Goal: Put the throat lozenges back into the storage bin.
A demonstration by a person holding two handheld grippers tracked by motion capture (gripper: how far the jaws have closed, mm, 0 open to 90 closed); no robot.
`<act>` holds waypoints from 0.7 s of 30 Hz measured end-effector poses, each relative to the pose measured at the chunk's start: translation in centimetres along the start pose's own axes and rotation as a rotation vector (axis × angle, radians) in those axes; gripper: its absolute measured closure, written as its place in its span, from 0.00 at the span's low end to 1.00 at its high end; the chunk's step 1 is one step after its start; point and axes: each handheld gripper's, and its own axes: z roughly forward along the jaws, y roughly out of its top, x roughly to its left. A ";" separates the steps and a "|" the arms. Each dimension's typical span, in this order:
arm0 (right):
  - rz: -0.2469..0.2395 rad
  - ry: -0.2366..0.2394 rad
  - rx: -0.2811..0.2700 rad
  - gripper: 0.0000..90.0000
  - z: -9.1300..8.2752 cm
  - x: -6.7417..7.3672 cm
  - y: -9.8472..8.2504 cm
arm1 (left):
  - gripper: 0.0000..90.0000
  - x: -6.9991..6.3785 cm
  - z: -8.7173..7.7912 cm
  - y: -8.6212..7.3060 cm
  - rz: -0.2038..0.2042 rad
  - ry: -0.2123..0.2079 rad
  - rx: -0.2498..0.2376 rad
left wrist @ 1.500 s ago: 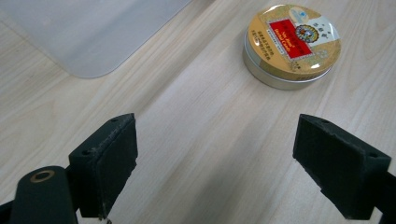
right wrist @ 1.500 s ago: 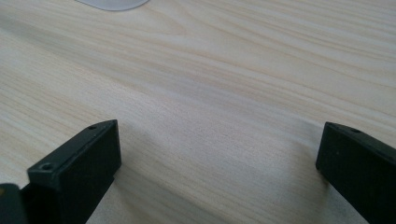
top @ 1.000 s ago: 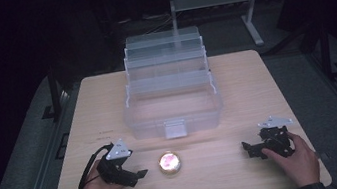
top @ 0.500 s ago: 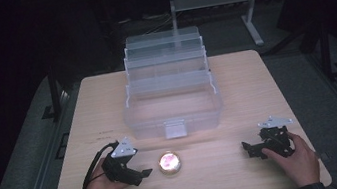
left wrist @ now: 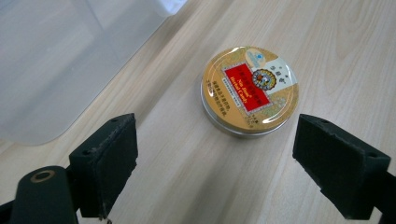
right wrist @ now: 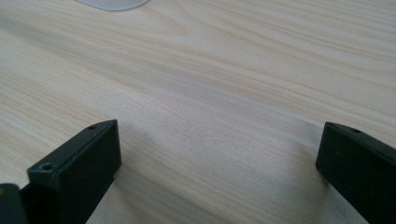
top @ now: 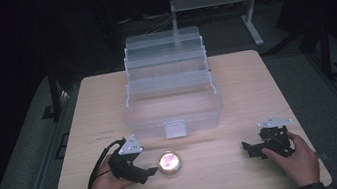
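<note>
One tin just ahead of spread left gripper jaws.

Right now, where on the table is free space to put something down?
Bare wood lies between the round tin and the right hand-held gripper, and along both sides of the clear plastic box. It is crowded in front of the box's latch, where the open left hand-held gripper nears the tin.

Your left gripper sits at the lower left of the high view, jaws spread wide and pointing right. Your right gripper, lower right, points left, jaws likewise apart.
</note>
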 end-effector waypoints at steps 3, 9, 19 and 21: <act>0.000 0.000 0.000 0.00 0.0 0.0 0.0 | 0.15 -0.1 0.1 0.2 0.002 -0.001 0.000; 0.000 0.000 0.000 0.00 0.0 0.0 0.0 | 0.15 -0.3 0.6 0.8 0.013 -0.015 -0.004; 0.000 0.000 0.000 0.00 0.0 0.0 0.0 | 0.15 -0.7 1.3 1.7 0.035 -0.026 0.004; 0.000 0.000 0.000 0.00 0.0 0.0 0.0 | 0.15 -0.8 1.5 1.8 0.038 -0.027 0.006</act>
